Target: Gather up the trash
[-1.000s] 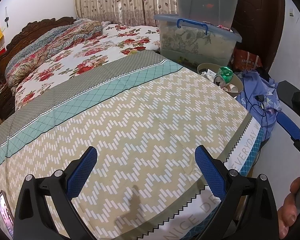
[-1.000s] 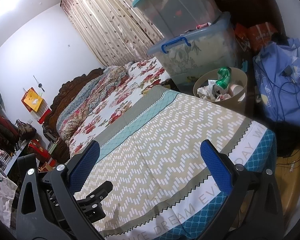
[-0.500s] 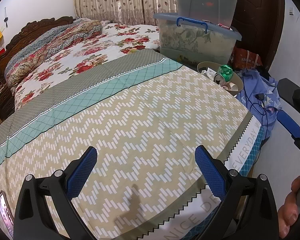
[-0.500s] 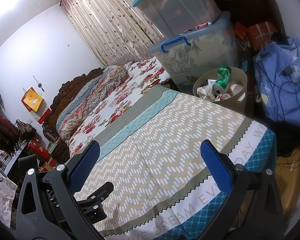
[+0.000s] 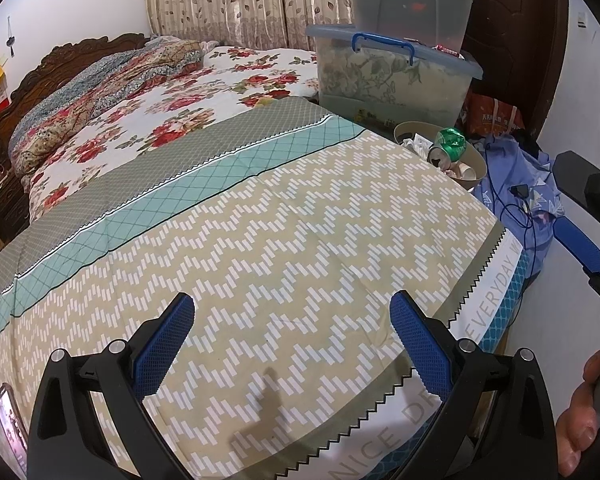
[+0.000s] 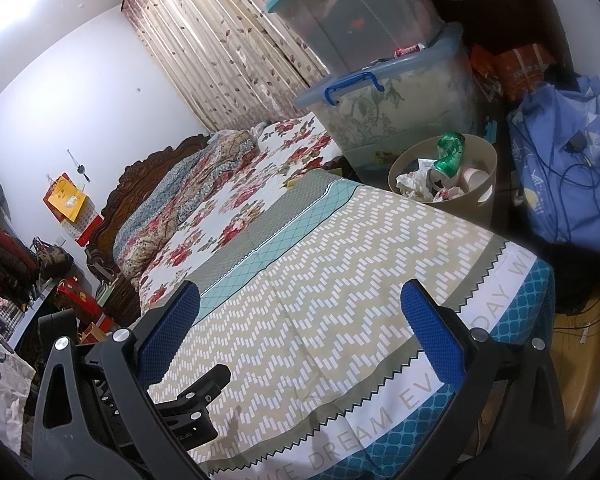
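A beige trash bin [image 6: 482,196] stands on the floor past the bed's far corner; it also shows in the left wrist view [image 5: 476,160]. It holds a crushed green can [image 6: 448,158], crumpled paper [image 6: 414,182] and a paper cup [image 6: 476,176]. The can shows in the left wrist view too [image 5: 450,146]. My left gripper [image 5: 292,340] is open and empty above the zigzag bedspread [image 5: 300,240]. My right gripper [image 6: 300,326] is open and empty above the same bedspread, near the foot of the bed.
Two stacked clear storage boxes [image 5: 392,68] stand behind the bin. A blue cloth bundle with black cables [image 6: 568,160] lies right of the bin. A phone [image 5: 10,424] lies on the bed at the left. Floral bedding and a wooden headboard [image 5: 60,64] are farther back.
Both grippers stay open and empty. The left wrist view has drawn back slightly from the bin; the right wrist view is almost the same.
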`<state>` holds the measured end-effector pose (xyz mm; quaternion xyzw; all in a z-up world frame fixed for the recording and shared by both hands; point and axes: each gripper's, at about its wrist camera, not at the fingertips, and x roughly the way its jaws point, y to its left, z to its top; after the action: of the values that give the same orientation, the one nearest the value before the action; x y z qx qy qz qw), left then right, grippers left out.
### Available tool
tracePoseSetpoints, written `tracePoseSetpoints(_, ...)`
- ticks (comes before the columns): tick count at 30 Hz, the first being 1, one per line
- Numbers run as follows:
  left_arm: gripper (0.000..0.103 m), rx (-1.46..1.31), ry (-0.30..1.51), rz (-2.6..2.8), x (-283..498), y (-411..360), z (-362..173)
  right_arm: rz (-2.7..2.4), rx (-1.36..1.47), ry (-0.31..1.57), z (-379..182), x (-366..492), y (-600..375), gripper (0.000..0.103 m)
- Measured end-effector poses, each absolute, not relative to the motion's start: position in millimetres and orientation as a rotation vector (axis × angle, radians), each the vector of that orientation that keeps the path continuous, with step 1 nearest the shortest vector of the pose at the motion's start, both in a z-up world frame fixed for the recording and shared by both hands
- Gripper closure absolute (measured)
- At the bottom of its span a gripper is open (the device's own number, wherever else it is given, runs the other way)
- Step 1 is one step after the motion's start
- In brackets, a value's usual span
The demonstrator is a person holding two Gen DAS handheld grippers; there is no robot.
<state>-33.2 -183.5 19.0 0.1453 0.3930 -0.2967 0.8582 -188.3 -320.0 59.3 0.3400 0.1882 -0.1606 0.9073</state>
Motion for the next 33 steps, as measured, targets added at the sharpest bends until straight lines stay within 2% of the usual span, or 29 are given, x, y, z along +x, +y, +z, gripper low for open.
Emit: tracePoseSetpoints(33, 0.009, 0.308, 0.834, -0.629, -30.6, -176.8, 14.3, -0.331, 0.701, 0.394, 57.5, -186.9, -318.4, 0.004)
